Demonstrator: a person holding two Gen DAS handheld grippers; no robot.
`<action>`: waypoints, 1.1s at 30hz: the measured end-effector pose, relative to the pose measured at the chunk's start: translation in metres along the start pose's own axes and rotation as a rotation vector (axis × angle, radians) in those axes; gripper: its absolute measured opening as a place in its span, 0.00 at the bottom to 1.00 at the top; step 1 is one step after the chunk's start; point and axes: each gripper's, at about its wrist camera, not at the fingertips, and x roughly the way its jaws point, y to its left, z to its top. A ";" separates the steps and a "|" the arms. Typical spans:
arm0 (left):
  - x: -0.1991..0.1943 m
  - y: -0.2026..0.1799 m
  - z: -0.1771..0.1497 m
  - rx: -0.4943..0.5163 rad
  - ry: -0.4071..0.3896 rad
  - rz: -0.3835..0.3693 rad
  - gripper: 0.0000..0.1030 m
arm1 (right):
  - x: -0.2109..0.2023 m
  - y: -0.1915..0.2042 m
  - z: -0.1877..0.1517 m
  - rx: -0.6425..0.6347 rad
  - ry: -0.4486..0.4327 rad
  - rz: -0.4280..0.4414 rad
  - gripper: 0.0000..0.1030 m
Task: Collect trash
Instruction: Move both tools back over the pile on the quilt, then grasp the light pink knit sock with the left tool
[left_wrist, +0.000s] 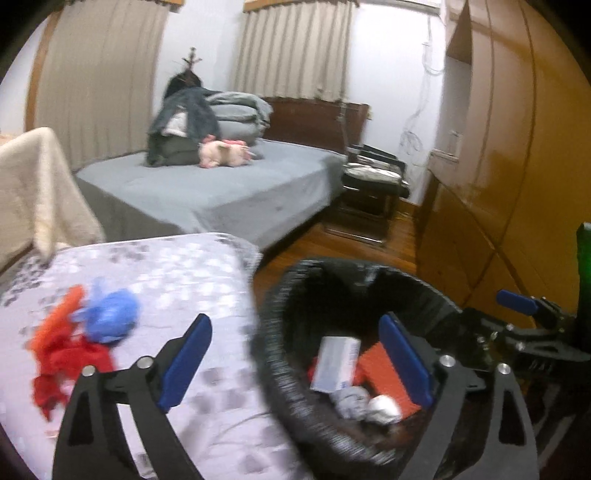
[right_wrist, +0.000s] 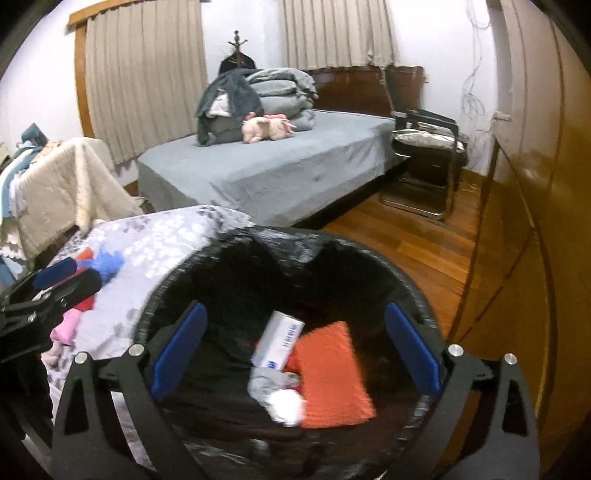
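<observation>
A black-lined trash bin (left_wrist: 280, 354) (right_wrist: 155, 306) stands beside a bed with a floral cover (left_wrist: 184, 280) (right_wrist: 147, 243). Inside lie a white box (left_wrist: 338, 363) (right_wrist: 279, 345), an orange packet (left_wrist: 384, 373) (right_wrist: 332, 376) and crumpled paper (left_wrist: 384, 408) (right_wrist: 284, 406). On the cover lie a blue crumpled bag (left_wrist: 110, 315) (right_wrist: 109, 264) and red scraps (left_wrist: 62, 354). My left gripper (left_wrist: 295, 363) is open and empty, straddling the bin's left rim. My right gripper (right_wrist: 295, 352) is open and empty above the bin; it also shows in the left wrist view (left_wrist: 517, 302).
A grey bed (left_wrist: 207, 192) (right_wrist: 280, 166) with folded bedding and a pink plush toy (left_wrist: 221, 153) (right_wrist: 267, 127) lies behind. A black chair (left_wrist: 373, 184) (right_wrist: 428, 158) stands by it. A wooden wardrobe (left_wrist: 498, 166) (right_wrist: 535, 221) runs along the right. A cream blanket (left_wrist: 37, 184) (right_wrist: 62, 188) hangs at left.
</observation>
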 end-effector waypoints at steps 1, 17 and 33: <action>-0.007 0.009 -0.002 -0.007 -0.004 0.026 0.90 | 0.001 0.008 0.001 -0.009 -0.002 0.015 0.92; -0.083 0.139 -0.060 -0.158 0.040 0.343 0.90 | 0.020 0.149 0.005 -0.156 0.013 0.259 0.92; -0.052 0.170 -0.116 -0.255 0.171 0.365 0.81 | 0.057 0.215 -0.017 -0.224 0.053 0.358 0.92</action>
